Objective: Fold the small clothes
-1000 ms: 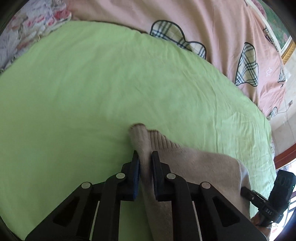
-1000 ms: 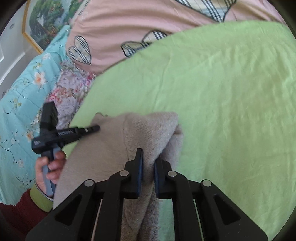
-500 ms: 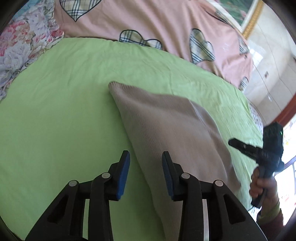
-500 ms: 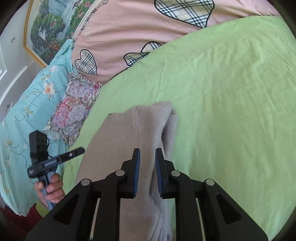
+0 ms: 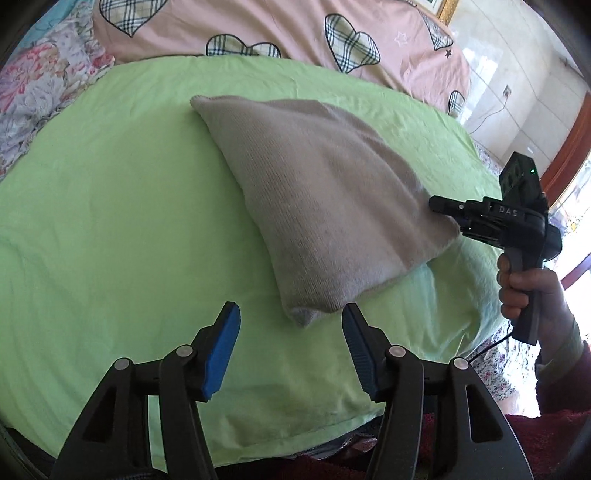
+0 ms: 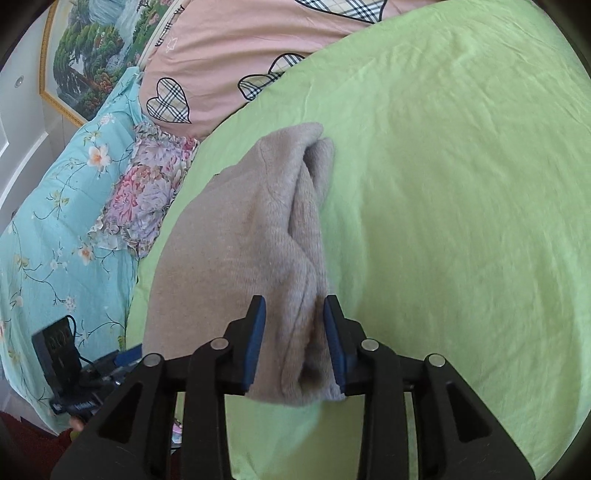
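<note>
A beige knitted garment (image 5: 317,192) lies folded into a rough rectangle on the green sheet (image 5: 110,221). My left gripper (image 5: 291,325) is open and empty, just short of the garment's near corner. In the left wrist view my right gripper (image 5: 443,206) reaches the garment's right corner. In the right wrist view the garment (image 6: 258,236) stretches away with its folded edge bunched between the fingers of my right gripper (image 6: 293,314), whose jaws stand parted around it and do not pinch it.
A pink quilt with checked hearts (image 5: 258,33) lies beyond the sheet. Floral bedding (image 6: 62,206) lies to the left. The sheet's near edge (image 5: 295,443) drops off close to me. A framed picture (image 6: 96,51) hangs on the wall.
Both grippers have let go of the garment and opened. The left one has drawn back and up. The garment now lies flat and folded.
</note>
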Action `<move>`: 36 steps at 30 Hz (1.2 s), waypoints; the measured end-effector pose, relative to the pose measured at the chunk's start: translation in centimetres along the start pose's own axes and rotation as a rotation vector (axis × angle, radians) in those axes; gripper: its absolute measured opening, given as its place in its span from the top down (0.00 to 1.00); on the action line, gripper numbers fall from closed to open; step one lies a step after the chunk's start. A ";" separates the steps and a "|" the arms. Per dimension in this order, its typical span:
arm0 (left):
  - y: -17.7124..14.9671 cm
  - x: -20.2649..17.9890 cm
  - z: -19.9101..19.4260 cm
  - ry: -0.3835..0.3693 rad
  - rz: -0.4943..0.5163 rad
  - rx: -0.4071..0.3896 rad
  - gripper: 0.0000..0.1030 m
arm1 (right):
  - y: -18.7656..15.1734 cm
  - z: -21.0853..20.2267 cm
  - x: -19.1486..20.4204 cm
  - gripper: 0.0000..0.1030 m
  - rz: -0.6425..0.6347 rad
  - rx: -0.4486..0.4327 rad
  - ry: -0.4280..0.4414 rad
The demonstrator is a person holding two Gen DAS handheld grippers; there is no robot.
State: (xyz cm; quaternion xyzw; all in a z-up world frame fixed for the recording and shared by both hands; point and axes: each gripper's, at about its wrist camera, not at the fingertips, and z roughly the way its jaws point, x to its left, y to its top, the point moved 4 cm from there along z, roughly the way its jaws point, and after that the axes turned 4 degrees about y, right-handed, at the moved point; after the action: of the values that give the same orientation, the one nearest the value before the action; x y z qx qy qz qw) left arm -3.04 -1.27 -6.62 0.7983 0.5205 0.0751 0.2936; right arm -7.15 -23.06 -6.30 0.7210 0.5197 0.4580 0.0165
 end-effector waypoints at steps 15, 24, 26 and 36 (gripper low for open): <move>1.2 -0.5 0.7 0.248 -0.038 -0.101 0.58 | -0.9 0.6 1.3 0.67 -0.077 0.021 -0.019; 0.3 -0.1 3.3 0.226 -0.046 -0.004 0.82 | 0.2 1.8 2.2 0.67 -0.105 0.023 0.007; 0.2 -0.2 3.4 0.233 -0.039 0.003 0.82 | 1.4 2.3 2.2 0.67 -0.108 0.010 0.027; 0.3 0.4 3.6 0.198 -0.084 0.024 0.82 | 3.9 -0.4 4.6 0.93 -0.137 -0.104 0.158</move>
State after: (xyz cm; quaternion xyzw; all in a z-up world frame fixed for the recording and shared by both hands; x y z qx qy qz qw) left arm -1.11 -2.40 -9.48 0.7678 0.5808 0.1352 0.2340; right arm -4.35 -21.56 -1.19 0.6435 0.5432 0.5374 0.0443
